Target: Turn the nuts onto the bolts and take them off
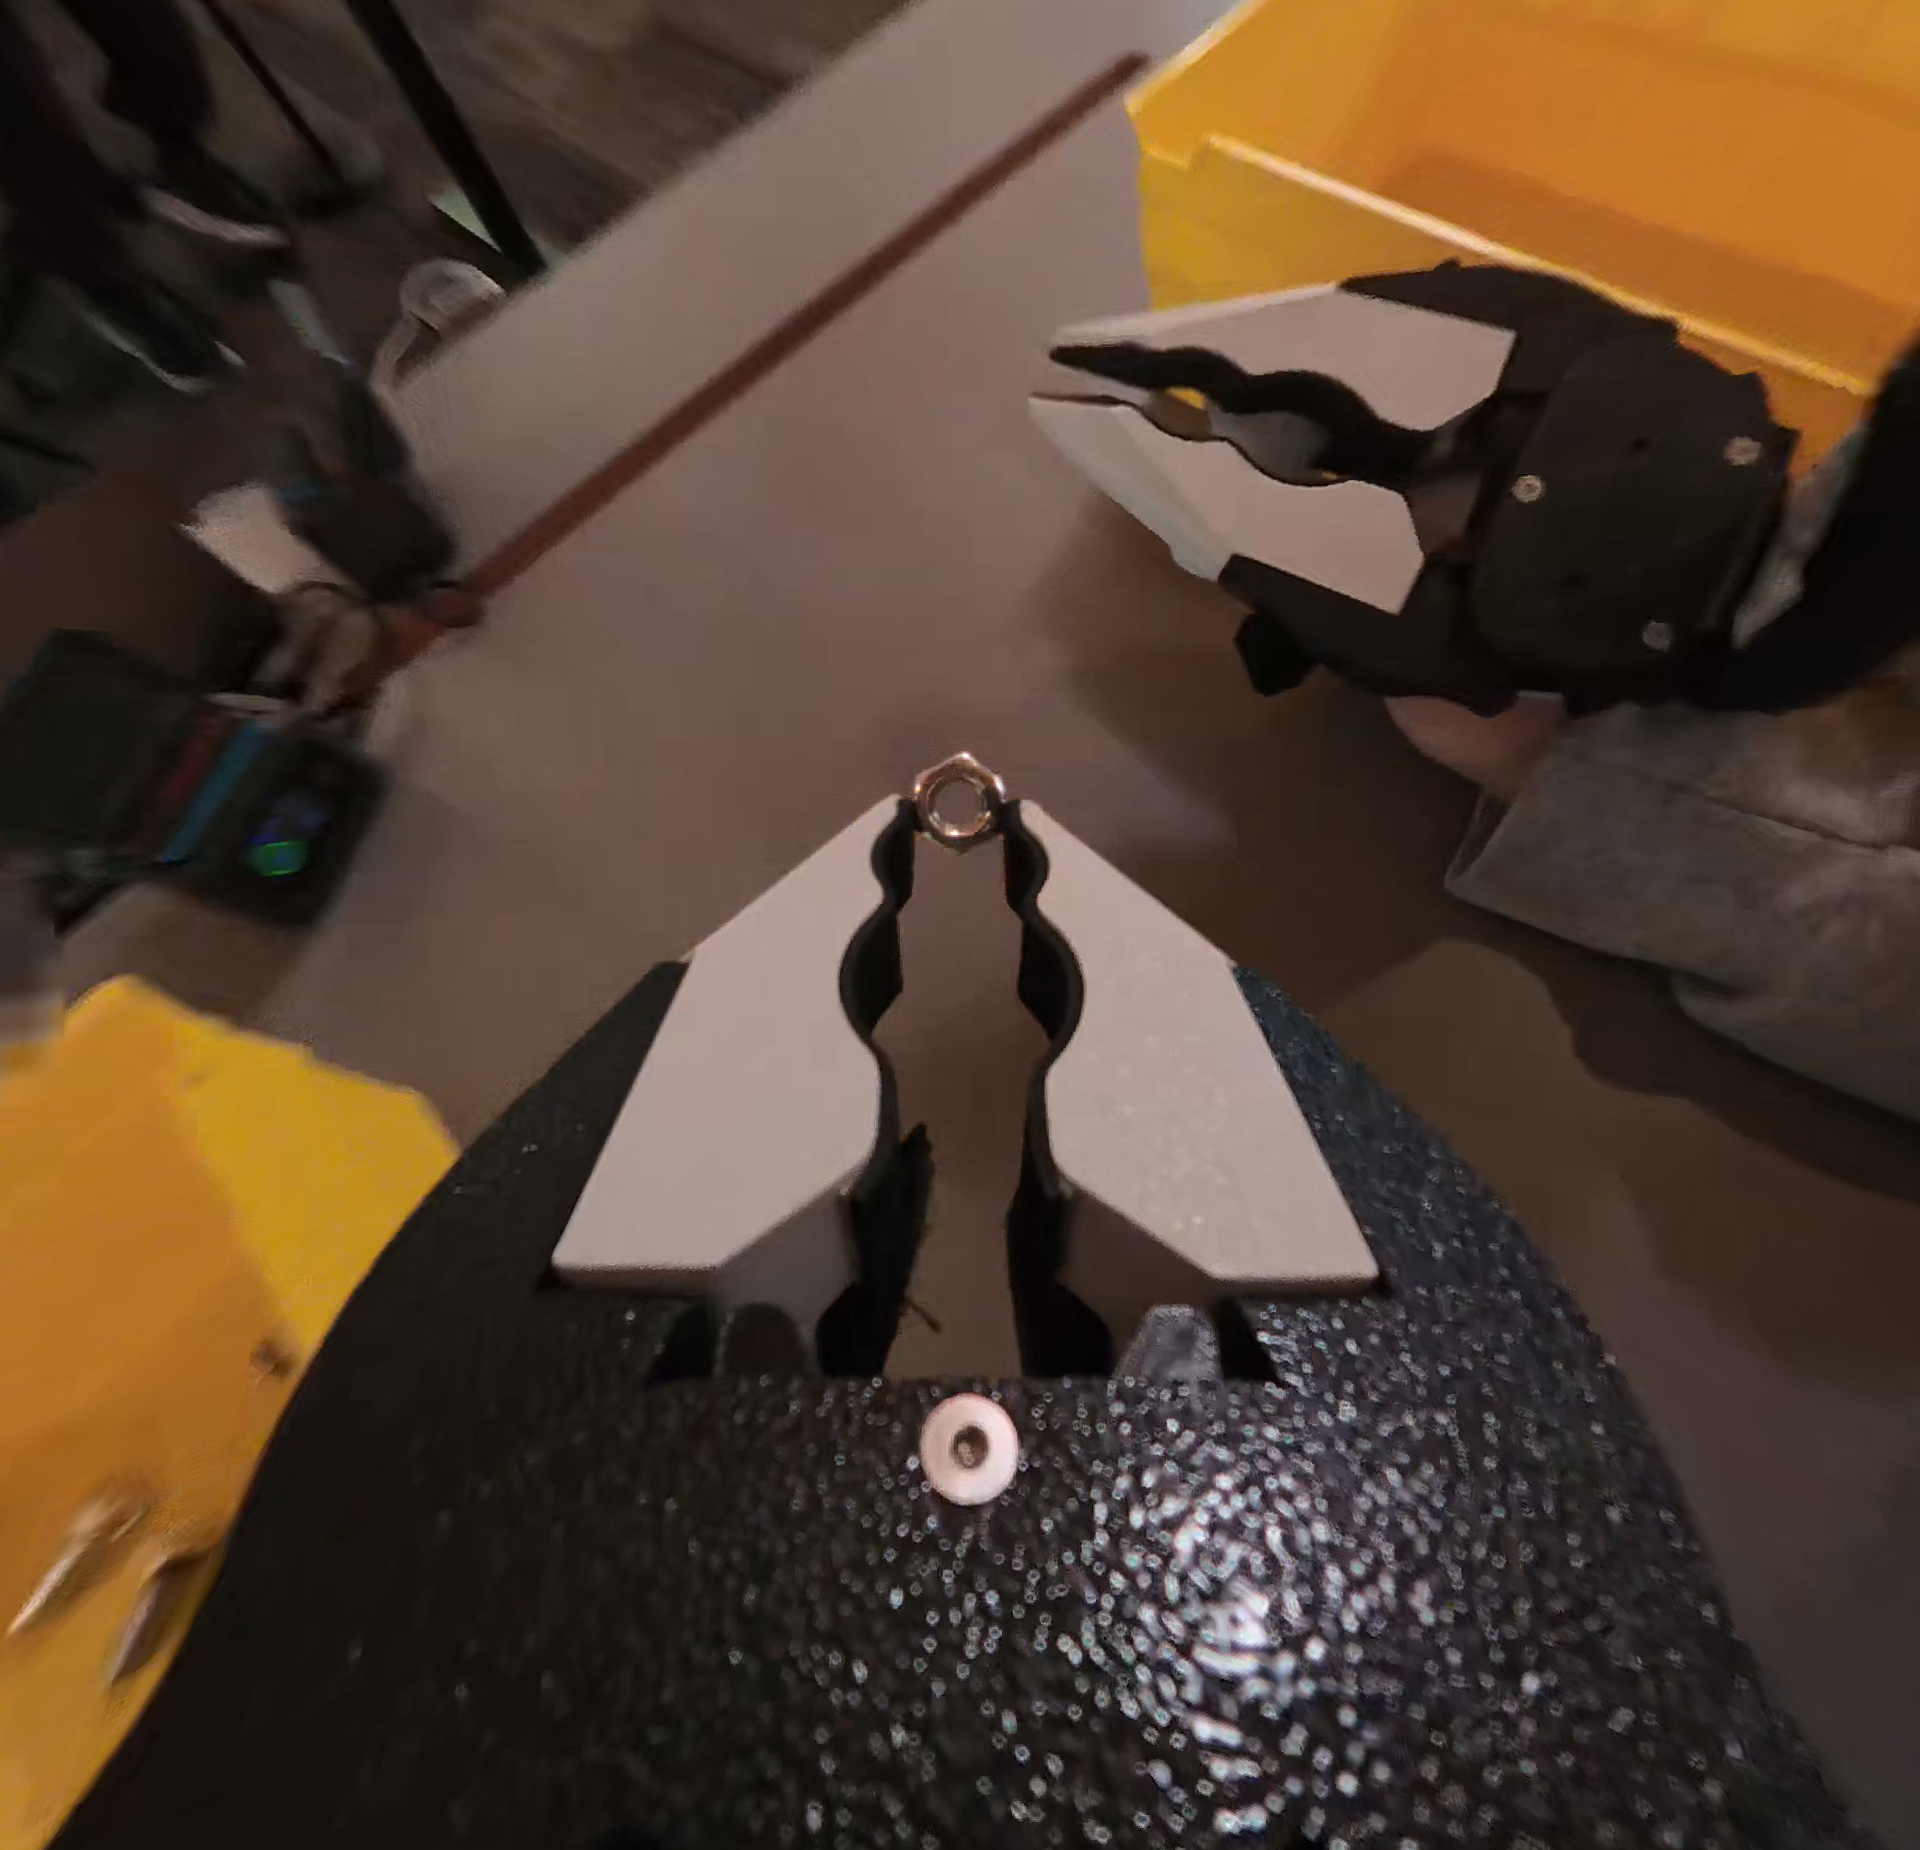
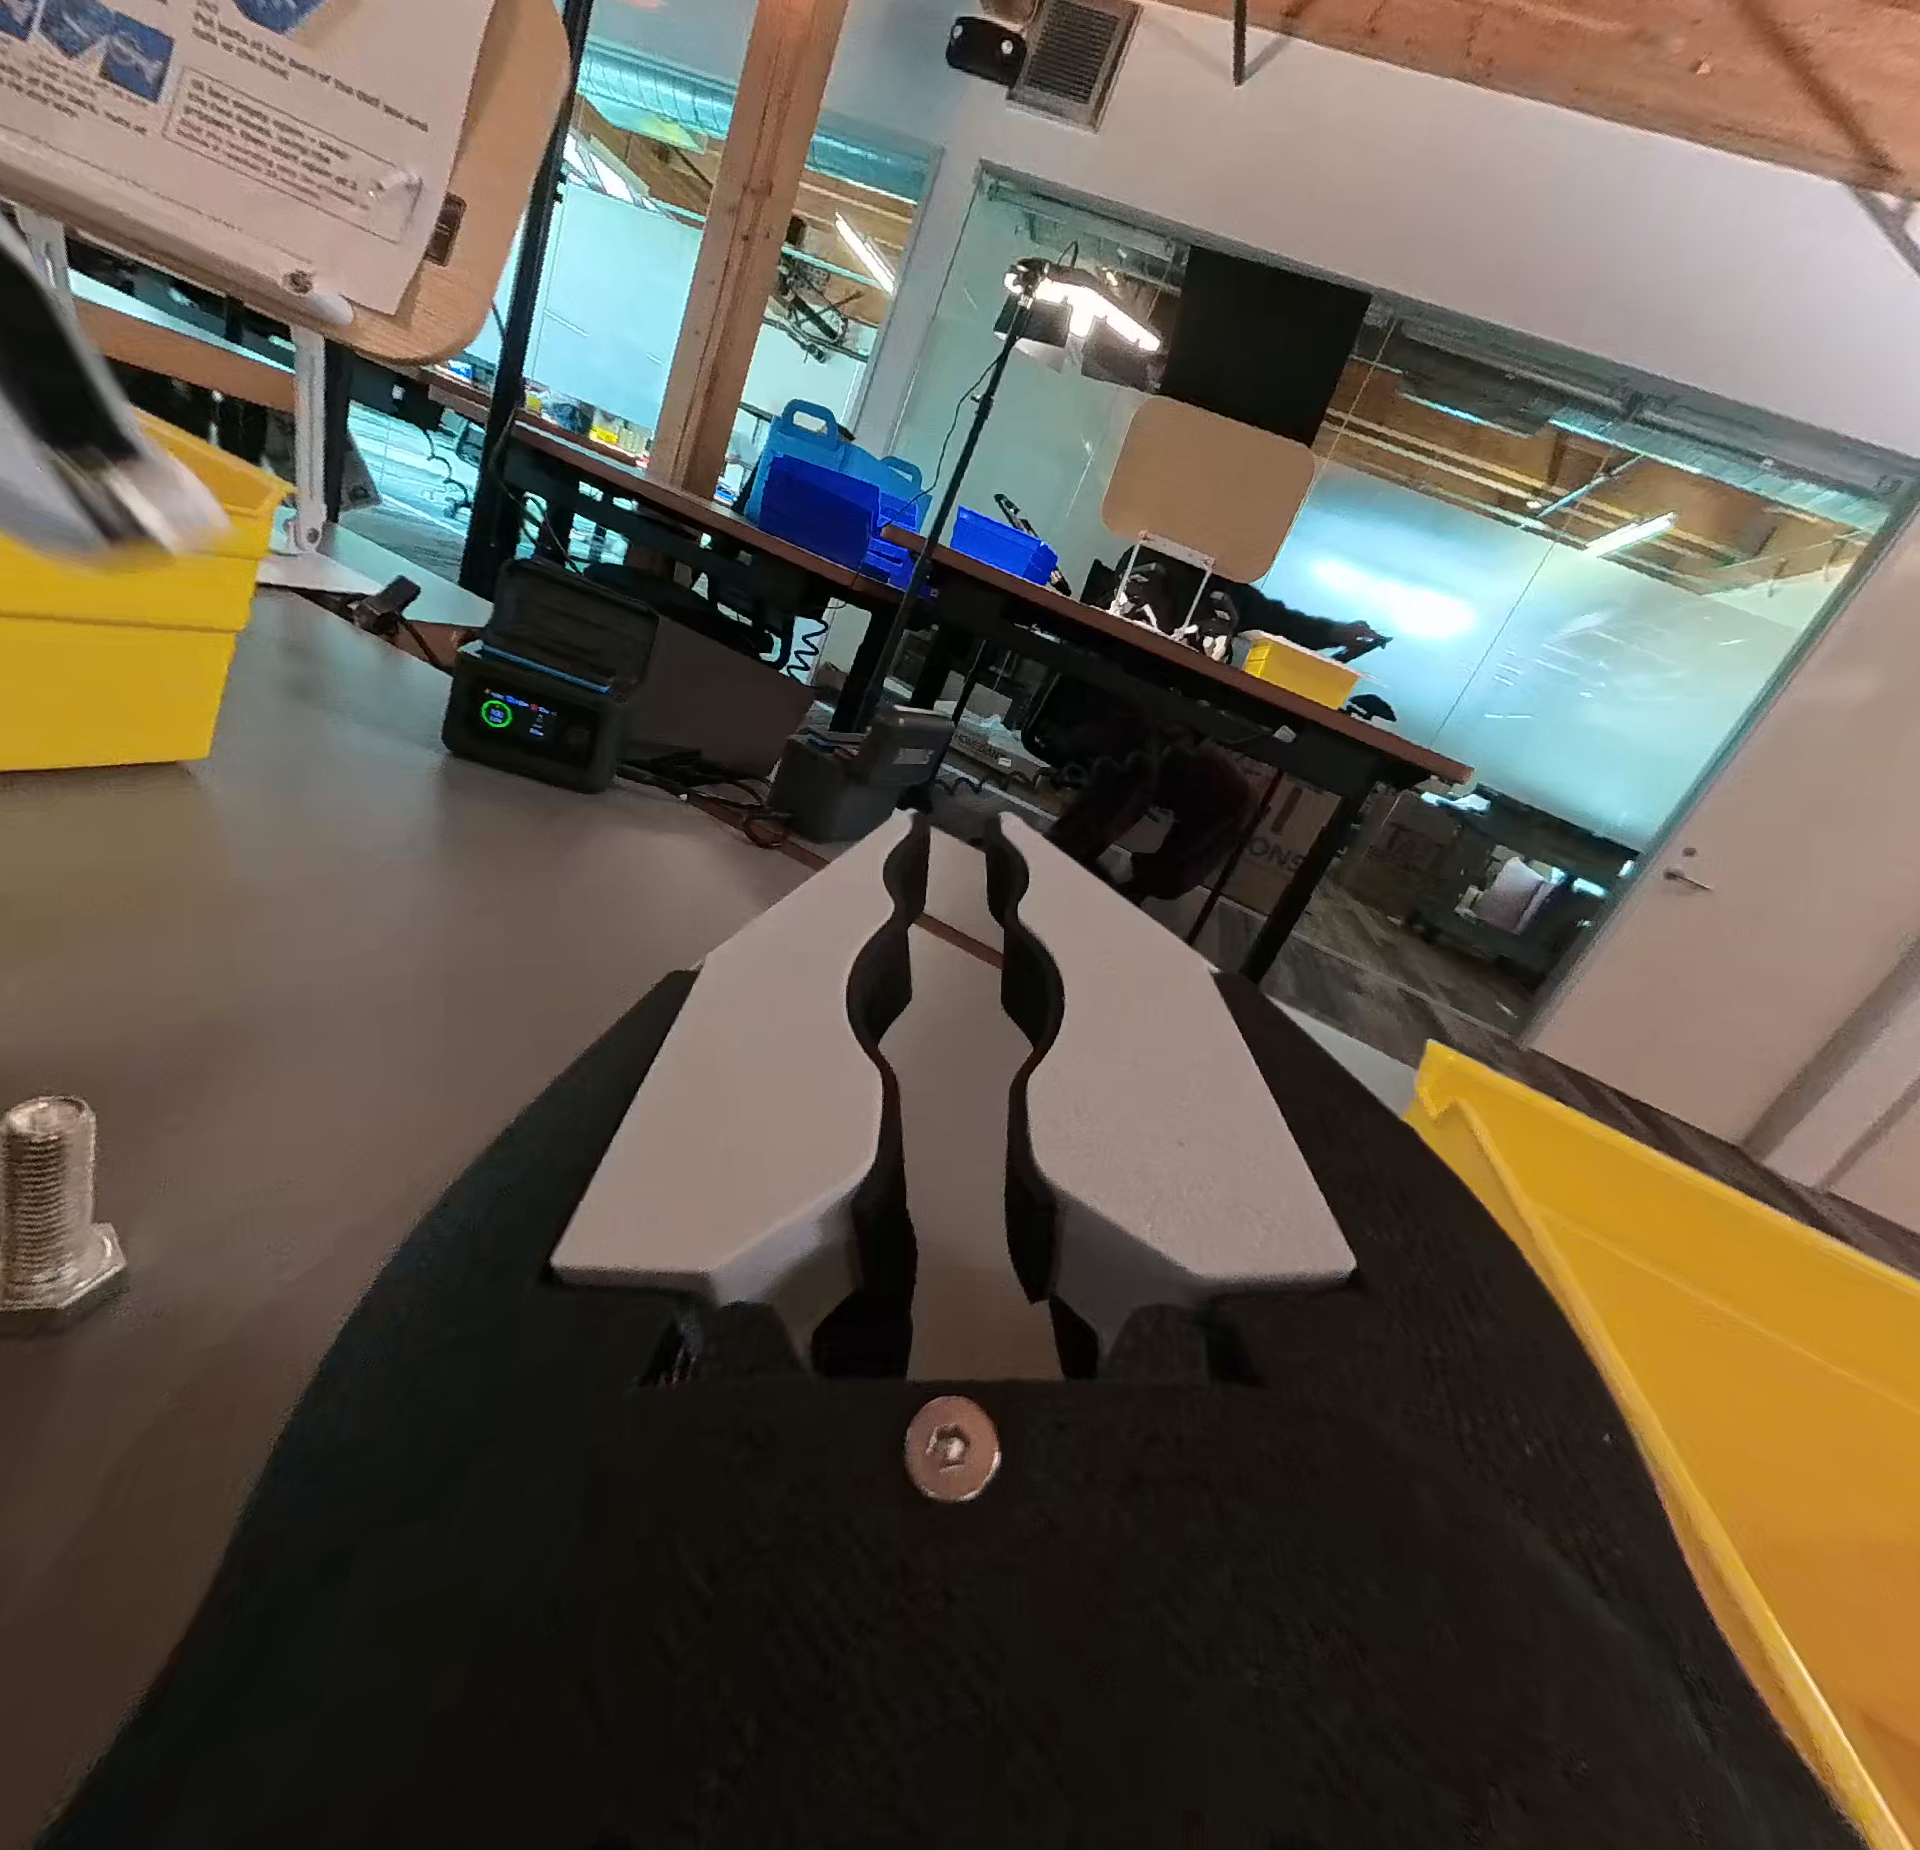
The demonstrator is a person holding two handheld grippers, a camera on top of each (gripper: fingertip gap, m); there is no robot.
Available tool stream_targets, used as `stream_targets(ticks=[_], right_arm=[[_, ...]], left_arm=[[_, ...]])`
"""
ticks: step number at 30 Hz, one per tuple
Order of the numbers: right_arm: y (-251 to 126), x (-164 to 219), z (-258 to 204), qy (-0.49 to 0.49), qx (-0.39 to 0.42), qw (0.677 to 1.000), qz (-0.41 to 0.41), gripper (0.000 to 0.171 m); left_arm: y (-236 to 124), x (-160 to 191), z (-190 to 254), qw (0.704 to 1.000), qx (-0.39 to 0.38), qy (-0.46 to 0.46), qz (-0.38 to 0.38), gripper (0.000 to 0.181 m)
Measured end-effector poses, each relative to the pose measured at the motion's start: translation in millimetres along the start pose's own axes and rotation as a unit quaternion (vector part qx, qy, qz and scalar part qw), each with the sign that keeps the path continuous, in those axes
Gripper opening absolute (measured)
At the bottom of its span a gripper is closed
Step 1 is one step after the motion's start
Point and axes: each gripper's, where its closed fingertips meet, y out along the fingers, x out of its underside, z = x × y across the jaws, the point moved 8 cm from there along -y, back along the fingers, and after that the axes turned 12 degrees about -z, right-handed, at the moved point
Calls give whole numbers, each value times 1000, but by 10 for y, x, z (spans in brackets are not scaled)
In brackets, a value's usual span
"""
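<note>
My left gripper [image 1: 957,808] is shut on a small silver hex nut [image 1: 956,801], pinched at the very fingertips above the grey table [image 1: 727,605]. My right gripper [image 2: 956,829] has its jaws a narrow gap apart with nothing between them; it also shows in the left wrist view [image 1: 1060,377] at the upper right, low over the table beside a yellow bin. A silver bolt [image 2: 47,1208] stands head-down on the table at the left of the right wrist view, thread pointing up. The left gripper [image 2: 104,491] shows blurred at the upper left there.
A yellow bin [image 1: 1558,138] stands at the far right, another [image 1: 125,1229] at the near left with blurred metal parts [image 1: 94,1582] in it. A black power unit [image 2: 540,699] sits at the table's far edge. A grey sleeve [image 1: 1714,865] lies at the right. Left tips to right tips: about 12 cm. About 10 cm separates my left fingertips from the silver bolt [image 2: 47,1208].
</note>
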Motion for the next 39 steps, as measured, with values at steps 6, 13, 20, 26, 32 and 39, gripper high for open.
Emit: stream_targets(ticks=[6,13,20,26,32,39], right_arm=[[-3,-5,7,-4,6,1000,1,9],[33,-6,-22,-7,-4,1000,0,9],[59,-1,-39,-15,-5,1000,-2,9],[61,-1,-56,-26,-9,1000,-4,9],[62,8,-65,-41,-10,999,-9,9],[41,-36,-243,-149,-13,989,-24,14]], left_arm=[[974,-138,-142,998,-4,-29,-64,15],[1459,-138,-168,992,10,-21,-121,15],[1592,-125,-199,988,36,-25,-150,15],[1500,-110,-339,993,33,-55,-99,38],[987,12,-593,992,-48,-18,118,36],[838,409,-474,978,-66,108,166,31]])
